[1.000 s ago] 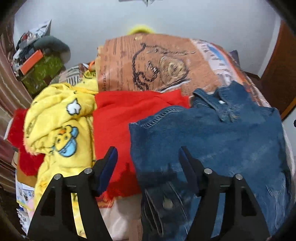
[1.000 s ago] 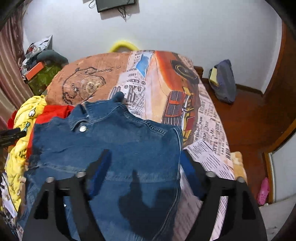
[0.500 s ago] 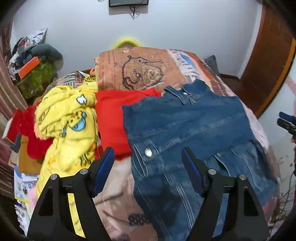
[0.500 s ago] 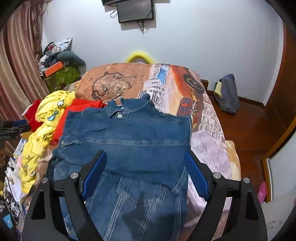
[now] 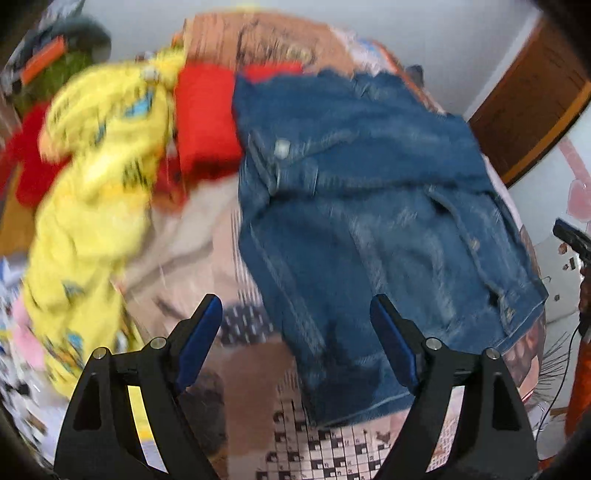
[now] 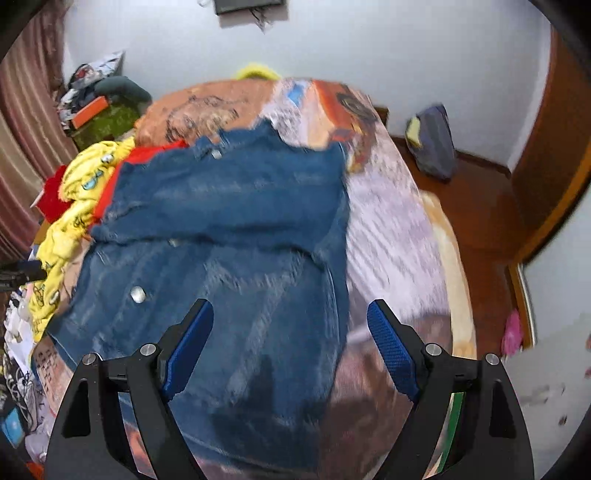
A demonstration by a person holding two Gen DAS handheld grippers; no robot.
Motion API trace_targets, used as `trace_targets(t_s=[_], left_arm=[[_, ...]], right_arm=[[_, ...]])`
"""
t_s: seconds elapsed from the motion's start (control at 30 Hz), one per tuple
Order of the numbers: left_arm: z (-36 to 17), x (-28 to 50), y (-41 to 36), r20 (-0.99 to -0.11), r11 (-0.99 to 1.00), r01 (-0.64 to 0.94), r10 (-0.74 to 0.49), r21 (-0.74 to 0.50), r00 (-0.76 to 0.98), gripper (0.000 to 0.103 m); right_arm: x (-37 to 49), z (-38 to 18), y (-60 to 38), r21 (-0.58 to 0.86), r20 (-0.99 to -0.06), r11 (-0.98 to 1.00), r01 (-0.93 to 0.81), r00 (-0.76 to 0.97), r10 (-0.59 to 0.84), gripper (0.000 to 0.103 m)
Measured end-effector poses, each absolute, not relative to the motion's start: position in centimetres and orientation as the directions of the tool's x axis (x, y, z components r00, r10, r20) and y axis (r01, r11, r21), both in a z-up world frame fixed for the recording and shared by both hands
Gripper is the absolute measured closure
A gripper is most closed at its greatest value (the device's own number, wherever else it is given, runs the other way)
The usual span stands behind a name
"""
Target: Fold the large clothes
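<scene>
Both hand-held grippers (image 5: 295, 317) (image 6: 290, 325) pulled back, spread empty; denim jacket (image 5: 369, 206) flat; only right view shows wall screen (image 6: 247, 5).

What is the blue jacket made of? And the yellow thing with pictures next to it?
The jacket looks like denim: faded blue cloth with raised seams and shiny metal buttons. The yellow thing seems soft and fleecy, perhaps a blanket or pyjamas; it bunches in puffy folds, but the blur leaves this unsure.
</scene>
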State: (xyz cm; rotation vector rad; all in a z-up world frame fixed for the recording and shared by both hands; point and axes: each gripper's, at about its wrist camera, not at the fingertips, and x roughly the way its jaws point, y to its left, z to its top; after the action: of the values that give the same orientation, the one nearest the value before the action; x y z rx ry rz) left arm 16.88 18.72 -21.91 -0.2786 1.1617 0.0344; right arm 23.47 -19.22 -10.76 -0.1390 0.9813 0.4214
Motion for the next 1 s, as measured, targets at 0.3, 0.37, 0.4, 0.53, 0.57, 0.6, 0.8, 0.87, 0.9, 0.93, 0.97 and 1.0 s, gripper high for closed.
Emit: trace_targets(t_s=[0.3,0.37,0.4,0.53,0.57,0.6,0.8,0.87,0.9,0.93,0.97,1.0], left_arm=[[-27.9,15.2,18.2,-0.910,0.904,-0.227,-0.292,-0.363,0.293,0.021],[-28.4,15.2,18.0,-0.900,0.889,-0.240,-0.314,-0.390,0.301,0.021],[-28.9,15.3,17.9,-0.899,0.882,-0.252,-0.322,-0.399,0.298,0.021],[-30.1,15.7,17.7,-0.882,0.848,-0.297,-0.343,-0.439,0.322,0.021],[-30.0,15.8,17.5,-0.881,0.851,-0.291,-0.338,-0.437,0.332,0.021],[-29.9,15.8,17.1,-0.880,0.856,-0.280,-0.335,-0.434,0.337,0.021],[-29.4,16.1,15.6,-0.854,0.848,-0.241,-0.374,-0.473,0.362,0.036],[-29.0,16.3,15.7,-0.843,0.840,-0.233,-0.389,-0.490,0.371,0.054],[-28.8,16.3,15.6,-0.848,0.848,-0.232,-0.374,-0.477,0.376,0.062],[-28.5,16.4,15.5,-0.854,0.855,-0.234,-0.358,-0.462,0.378,0.075],[-28.2,16.2,16.4,-0.855,0.856,-0.237,-0.354,-0.459,0.379,0.078],[-27.9,16.2,16.5,-0.852,0.851,-0.245,-0.354,-0.465,0.387,0.080]], right_arm=[[21.2,-16.6,-22.3,0.171,-0.891,0.935,-0.311,0.356,0.281,0.020],[21.2,-17.5,-22.8,0.211,-0.898,0.933,-0.292,0.319,0.303,0.020],[21.2,-17.9,-23.0,0.229,-0.896,0.931,-0.285,0.311,0.315,0.020],[21.8,-18.4,-23.2,0.276,-0.884,0.921,-0.274,0.305,0.356,0.020],[21.9,-18.5,-23.0,0.282,-0.880,0.916,-0.285,0.304,0.365,0.018],[21.8,-18.6,-22.7,0.288,-0.877,0.912,-0.293,0.303,0.374,0.018],[21.7,-18.7,-21.2,0.301,-0.858,0.885,-0.356,0.304,0.414,0.056],[21.9,-18.8,-21.3,0.314,-0.852,0.883,-0.348,0.307,0.424,0.066],[22.0,-18.9,-21.3,0.315,-0.851,0.884,-0.345,0.309,0.424,0.070],[22.2,-18.8,-21.4,0.316,-0.850,0.885,-0.342,0.312,0.424,0.079],[22.3,-18.6,-21.5,0.320,-0.844,0.883,-0.344,0.320,0.431,0.082],[22.5,-18.4,-21.4,0.331,-0.837,0.877,-0.347,0.322,0.443,0.085]])
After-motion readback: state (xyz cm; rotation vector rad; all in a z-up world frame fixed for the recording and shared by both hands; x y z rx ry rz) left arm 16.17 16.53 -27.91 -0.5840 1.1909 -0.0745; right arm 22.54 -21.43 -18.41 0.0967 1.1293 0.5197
